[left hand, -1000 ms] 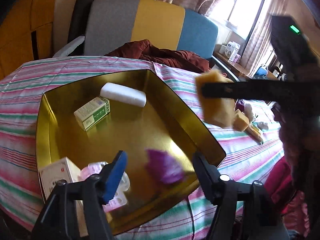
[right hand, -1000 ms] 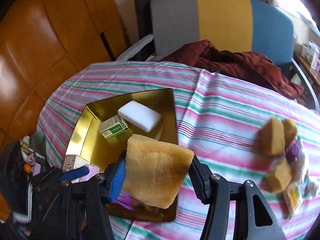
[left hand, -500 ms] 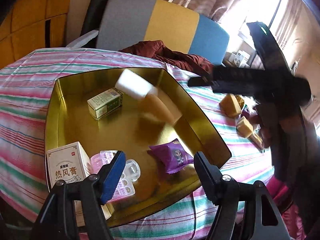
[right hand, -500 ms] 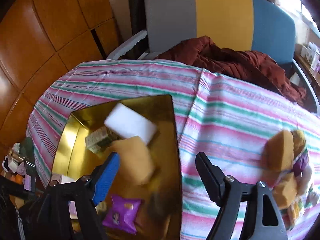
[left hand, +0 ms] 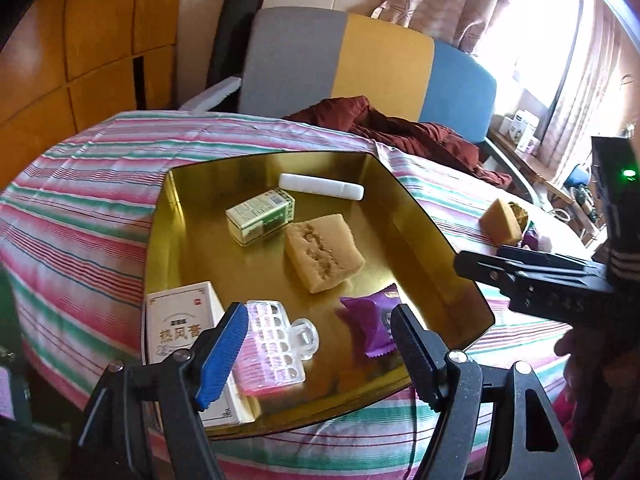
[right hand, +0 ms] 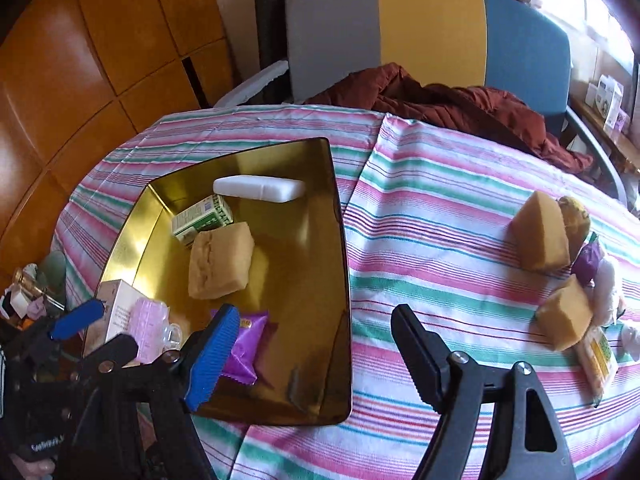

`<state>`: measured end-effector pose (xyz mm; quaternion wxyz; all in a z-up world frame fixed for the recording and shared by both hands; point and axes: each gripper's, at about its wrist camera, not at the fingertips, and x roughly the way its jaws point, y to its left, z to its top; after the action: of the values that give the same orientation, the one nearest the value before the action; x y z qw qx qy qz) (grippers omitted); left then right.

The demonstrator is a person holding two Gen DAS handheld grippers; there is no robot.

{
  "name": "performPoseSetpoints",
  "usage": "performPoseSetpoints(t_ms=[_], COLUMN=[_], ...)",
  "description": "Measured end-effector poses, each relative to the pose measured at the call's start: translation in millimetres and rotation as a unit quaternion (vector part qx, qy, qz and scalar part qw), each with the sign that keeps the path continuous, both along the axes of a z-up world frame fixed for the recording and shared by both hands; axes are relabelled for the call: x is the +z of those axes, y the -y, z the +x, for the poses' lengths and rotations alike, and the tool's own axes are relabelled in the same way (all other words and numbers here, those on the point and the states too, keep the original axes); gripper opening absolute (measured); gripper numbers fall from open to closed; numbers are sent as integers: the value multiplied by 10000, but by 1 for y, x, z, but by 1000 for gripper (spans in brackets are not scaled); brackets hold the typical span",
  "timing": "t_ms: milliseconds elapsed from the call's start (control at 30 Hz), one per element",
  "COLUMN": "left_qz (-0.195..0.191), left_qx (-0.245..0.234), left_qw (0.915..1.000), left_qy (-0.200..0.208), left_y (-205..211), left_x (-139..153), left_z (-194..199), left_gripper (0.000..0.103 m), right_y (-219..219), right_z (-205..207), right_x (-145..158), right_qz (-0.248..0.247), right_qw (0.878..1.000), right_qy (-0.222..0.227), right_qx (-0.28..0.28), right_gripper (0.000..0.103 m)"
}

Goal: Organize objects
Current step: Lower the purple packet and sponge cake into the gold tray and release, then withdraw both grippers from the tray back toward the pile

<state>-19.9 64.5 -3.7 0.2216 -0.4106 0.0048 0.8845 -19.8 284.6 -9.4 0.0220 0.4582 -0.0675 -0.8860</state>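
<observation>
A yellow sponge (right hand: 221, 260) lies flat mid-tray (right hand: 340, 280), a green box (right hand: 202, 216) touching it at 11 o'clock, a purple packet (right hand: 244, 346) at 6. The right gripper (right hand: 306, 354) hangs wide open and empty over the tray's right rim; the left gripper (left hand: 316, 356) gapes empty over its near edge.

A lived-in home room: ahead of the grippers, a striped tablecloth (right hand: 420, 208), a tricolour chair (right hand: 428, 36) draped with maroon clothing (right hand: 452, 106), curtains (left hand: 440, 4), wooden wall panels (right hand: 80, 60).
</observation>
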Motion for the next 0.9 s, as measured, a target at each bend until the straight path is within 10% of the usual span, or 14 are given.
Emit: performPoseSetpoints(t_ms=[900], left_qz=[-301], left_qx=[85], left_qw=[9987], left_qy=[-399], left_y=[-12], left_x=[14], left_z=[20], left_gripper=[83], right_y=[-12], right_z=[39], right_x=[10], right_qz=[449], right_qw=[9983], right_qy=[-312], right_qx=[-183], right_gripper=[83])
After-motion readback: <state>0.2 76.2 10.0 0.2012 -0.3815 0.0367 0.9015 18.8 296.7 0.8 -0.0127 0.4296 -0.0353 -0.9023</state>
